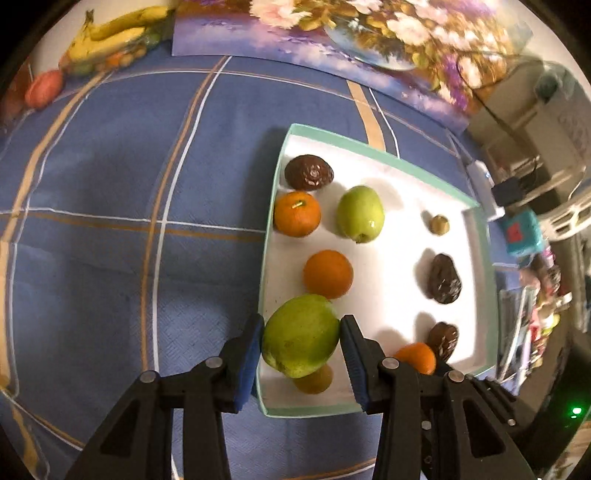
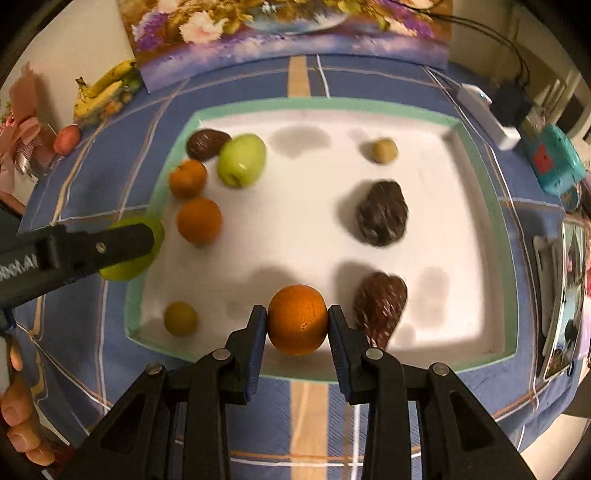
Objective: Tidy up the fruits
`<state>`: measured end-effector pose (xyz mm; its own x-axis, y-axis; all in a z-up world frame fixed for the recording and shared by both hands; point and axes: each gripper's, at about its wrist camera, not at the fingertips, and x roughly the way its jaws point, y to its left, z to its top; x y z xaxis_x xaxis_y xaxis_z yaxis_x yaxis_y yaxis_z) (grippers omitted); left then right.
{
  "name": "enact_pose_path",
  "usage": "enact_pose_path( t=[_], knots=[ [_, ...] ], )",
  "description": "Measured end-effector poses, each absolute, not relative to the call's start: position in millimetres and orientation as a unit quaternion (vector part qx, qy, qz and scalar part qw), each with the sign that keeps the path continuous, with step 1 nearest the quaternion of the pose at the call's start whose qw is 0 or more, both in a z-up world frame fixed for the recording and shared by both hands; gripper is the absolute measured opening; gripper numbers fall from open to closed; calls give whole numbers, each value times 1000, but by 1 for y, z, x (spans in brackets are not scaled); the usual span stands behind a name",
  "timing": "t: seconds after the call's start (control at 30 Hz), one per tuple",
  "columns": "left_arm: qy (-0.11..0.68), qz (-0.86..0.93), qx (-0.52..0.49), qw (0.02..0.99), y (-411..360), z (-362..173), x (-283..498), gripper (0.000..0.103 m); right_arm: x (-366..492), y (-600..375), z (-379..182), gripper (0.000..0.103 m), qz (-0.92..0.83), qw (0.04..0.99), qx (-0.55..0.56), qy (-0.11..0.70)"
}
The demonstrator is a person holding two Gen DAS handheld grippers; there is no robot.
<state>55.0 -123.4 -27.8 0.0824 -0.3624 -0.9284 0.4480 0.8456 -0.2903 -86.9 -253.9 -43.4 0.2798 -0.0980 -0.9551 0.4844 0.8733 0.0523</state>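
A shallow white tray with a mint-green rim (image 1: 373, 149) (image 2: 321, 103) lies on the blue checked cloth. My left gripper (image 1: 301, 341) is shut on a green apple (image 1: 300, 335) above the tray's left edge; the same apple (image 2: 147, 227) shows beside the left gripper's arm (image 2: 74, 251) in the right wrist view. My right gripper (image 2: 297, 319) is shut on an orange (image 2: 297, 318) over the tray's near edge. In the tray lie a second green apple (image 2: 242, 159), two oranges (image 2: 199, 219) (image 2: 187, 177), three dark brown fruits (image 2: 382, 212) (image 2: 380, 302) (image 2: 206, 143) and two small yellowish fruits (image 2: 384, 149) (image 2: 180, 317).
Bananas (image 2: 105, 86) and a red fruit (image 2: 67, 139) lie at the cloth's far left corner. A flower painting (image 2: 288, 33) stands along the back. A teal box (image 2: 554, 162) and a white power strip (image 2: 487, 114) sit at the right; a person's fingers (image 2: 18, 417) show at lower left.
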Motion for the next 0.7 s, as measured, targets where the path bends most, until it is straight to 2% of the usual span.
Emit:
enact_pose_path(
  t=[0.37, 0.4, 0.47, 0.5, 0.6, 0.63, 0.7],
  knots=[
    [606, -269, 20, 748, -99, -11, 53, 50, -97, -259, -43, 35, -183, 785, 197, 557],
    [602, -266, 18, 753, -95, -8, 53, 54, -100, -259, -42, 35, -183, 786, 199, 556],
    [594, -251, 16, 764, -84, -3, 53, 70, -103, -257, -38, 36, -182, 791, 202, 548],
    [591, -239, 18, 770, -78, -2, 53, 72, -105, -256, -35, 37, -181, 795, 203, 543],
    [581, -197, 34, 789, -58, 0, 52, 91, -114, -250, -29, 45, -182, 801, 205, 533],
    [576, -181, 43, 796, -50, 0, 50, 100, -117, -249, -27, 48, -182, 801, 206, 531],
    [566, -158, 60, 807, -36, 0, 47, 103, -123, -244, -24, 55, -183, 803, 210, 527]
  ],
)
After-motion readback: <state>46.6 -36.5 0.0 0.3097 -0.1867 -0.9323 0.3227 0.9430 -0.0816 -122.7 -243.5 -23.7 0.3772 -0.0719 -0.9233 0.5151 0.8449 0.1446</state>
